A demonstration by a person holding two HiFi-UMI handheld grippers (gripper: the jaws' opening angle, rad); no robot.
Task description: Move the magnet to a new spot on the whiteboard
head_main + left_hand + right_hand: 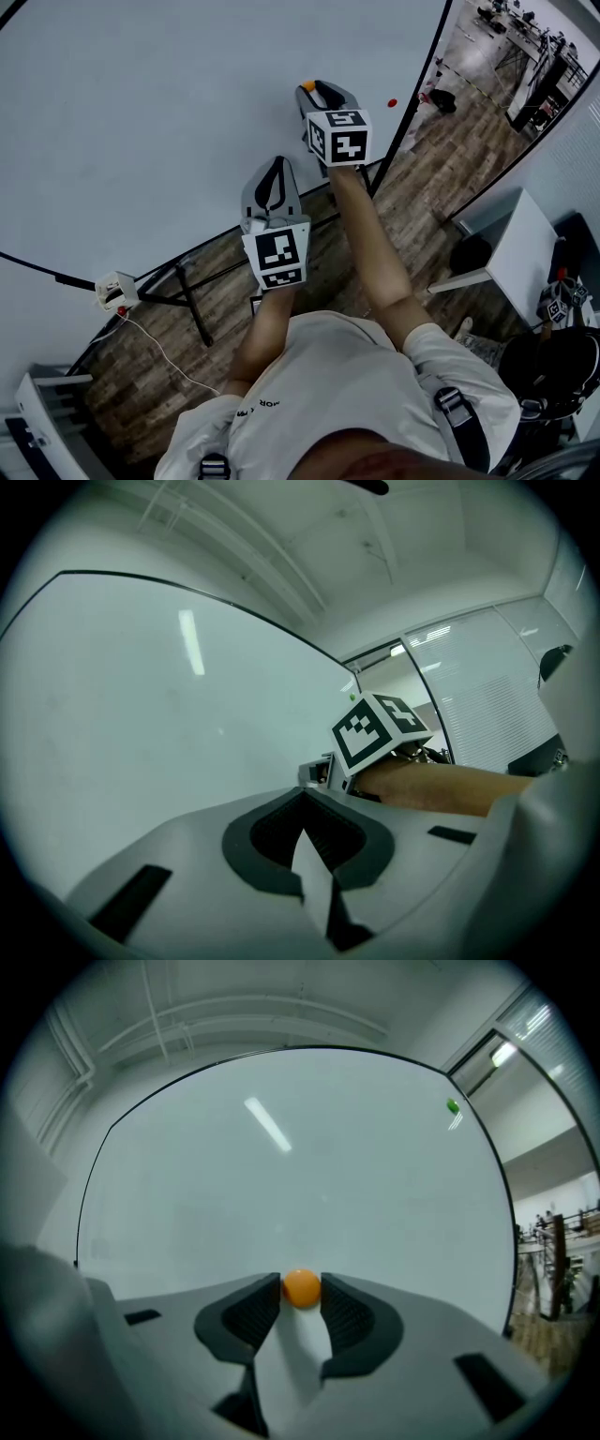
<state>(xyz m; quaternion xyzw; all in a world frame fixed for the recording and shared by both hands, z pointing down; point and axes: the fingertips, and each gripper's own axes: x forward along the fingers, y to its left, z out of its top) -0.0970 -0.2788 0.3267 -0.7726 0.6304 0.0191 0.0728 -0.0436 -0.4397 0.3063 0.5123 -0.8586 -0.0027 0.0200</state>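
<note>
Right gripper view shows your right gripper (301,1299) up against the whiteboard (309,1185). Its jaws stand wide, and their tips touch both sides of the orange magnet (301,1287), which sticks to the board. Your left gripper (301,797) is back from the board, jaws together and empty.

We count one whiteboard (141,112), a left gripper (302,797) and a right gripper (315,87) making two, three magnets, orange magnet (301,1288), green magnet (453,1105), red magnet (392,101)
</note>
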